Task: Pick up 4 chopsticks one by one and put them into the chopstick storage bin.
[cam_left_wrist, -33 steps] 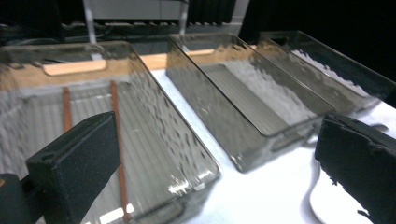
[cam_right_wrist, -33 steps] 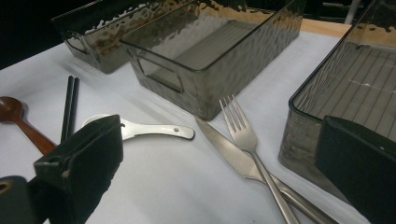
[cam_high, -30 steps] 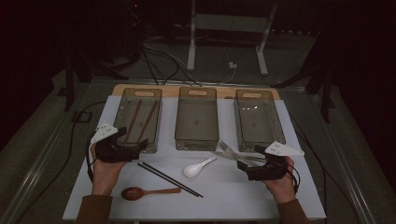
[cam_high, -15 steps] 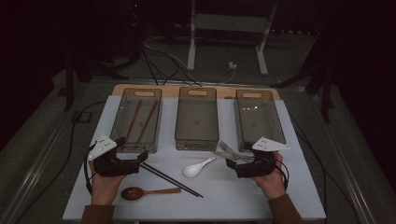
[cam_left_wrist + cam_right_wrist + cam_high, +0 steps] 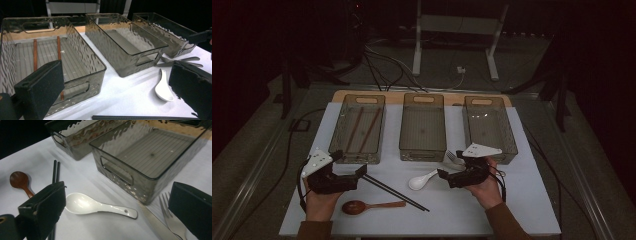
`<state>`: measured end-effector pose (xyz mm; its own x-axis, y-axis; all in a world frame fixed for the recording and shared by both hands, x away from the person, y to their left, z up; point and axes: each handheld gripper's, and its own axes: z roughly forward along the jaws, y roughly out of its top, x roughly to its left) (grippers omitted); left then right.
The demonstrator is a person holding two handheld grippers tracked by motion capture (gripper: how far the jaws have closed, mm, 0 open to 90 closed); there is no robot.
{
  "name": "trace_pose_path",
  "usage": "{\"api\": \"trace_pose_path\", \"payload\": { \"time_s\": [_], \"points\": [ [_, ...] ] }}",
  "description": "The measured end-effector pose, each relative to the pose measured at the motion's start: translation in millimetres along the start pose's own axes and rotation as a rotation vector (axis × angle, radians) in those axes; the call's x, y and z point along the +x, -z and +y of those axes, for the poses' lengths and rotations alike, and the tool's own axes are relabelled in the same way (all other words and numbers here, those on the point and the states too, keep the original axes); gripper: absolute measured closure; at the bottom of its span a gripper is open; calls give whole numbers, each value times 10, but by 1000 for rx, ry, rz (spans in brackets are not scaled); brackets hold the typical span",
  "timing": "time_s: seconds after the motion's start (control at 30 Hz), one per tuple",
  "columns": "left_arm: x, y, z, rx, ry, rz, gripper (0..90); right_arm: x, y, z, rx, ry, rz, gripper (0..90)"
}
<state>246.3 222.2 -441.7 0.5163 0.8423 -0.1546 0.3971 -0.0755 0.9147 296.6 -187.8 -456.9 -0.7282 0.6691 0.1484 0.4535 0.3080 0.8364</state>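
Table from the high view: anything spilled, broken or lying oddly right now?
Nothing stands out. The three bins sit in a straight row, brown chopsticks lie inside the left one, and the loose spoons, black chopsticks and fork lie flat and unbroken.

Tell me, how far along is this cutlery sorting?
Barely begun. Done: two brown chopsticks lie in the left bin; the middle bin and right bin look empty. In hand: nothing; the left claw is open near the black chopsticks, the right claw open near the white spoon. Left: those, the wooden spoon, the fork.
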Motion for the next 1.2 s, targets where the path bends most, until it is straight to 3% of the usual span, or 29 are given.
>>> {"api": "trace_pose_path", "payload": {
  "time_s": [0.63, 1.2],
  "points": [
    [4, 43, 2, -13, 2, 10, 11, 248, -503, 114, 101, 42, 50, 17],
    [2, 58, 3, -20, 4, 10, 12, 522, -902, 109, 182, 87, 88, 37]
  ]
}}
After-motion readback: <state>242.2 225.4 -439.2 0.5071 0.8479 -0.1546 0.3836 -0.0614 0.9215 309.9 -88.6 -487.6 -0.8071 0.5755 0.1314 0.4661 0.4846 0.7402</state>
